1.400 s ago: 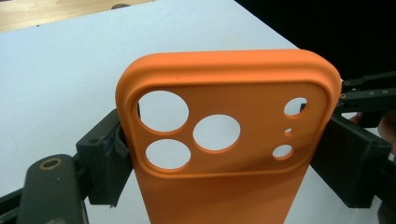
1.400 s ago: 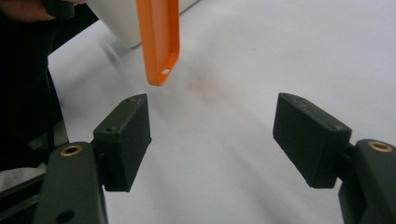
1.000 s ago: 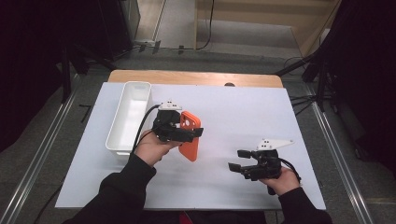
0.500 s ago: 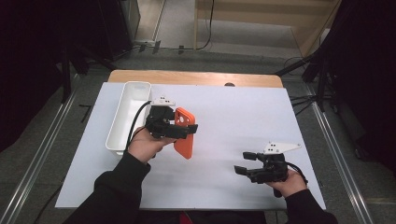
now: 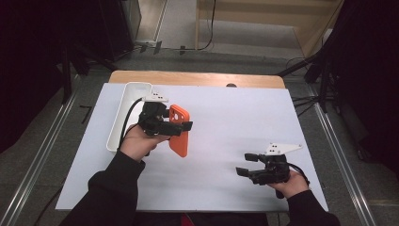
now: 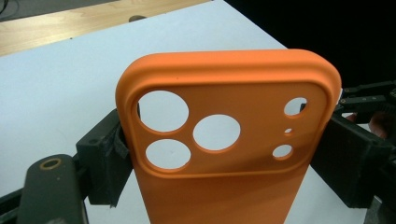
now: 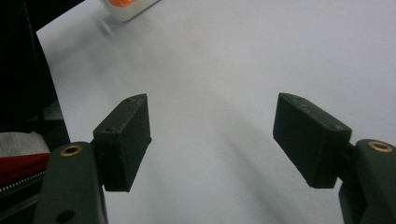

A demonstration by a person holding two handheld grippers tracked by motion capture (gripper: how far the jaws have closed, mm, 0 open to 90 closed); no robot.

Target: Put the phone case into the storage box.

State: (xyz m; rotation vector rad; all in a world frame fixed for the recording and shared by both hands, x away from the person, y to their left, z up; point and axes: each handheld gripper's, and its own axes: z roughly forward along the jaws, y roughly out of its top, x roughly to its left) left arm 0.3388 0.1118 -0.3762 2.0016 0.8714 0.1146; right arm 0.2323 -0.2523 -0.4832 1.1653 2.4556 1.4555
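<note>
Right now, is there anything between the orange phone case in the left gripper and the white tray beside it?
Nothing visible. The left gripper holds the orange phone case just right of the white tray; between them are just the gripper's own body and cable.

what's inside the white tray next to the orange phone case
The white tray looks bare along its far end; nearer, the left hand-held gripper, gripping the orange phone case, and its cable cover part of the inside.

A long tray [image 5: 123, 113] is lying along the table's [image 5: 244, 117] left edge. Just right of it, the left gripper [image 5: 181, 127] is holding a phone case [image 5: 179, 136] above the sheet. The right gripper [image 5: 244, 165] is sitting near the front right corner.
</note>
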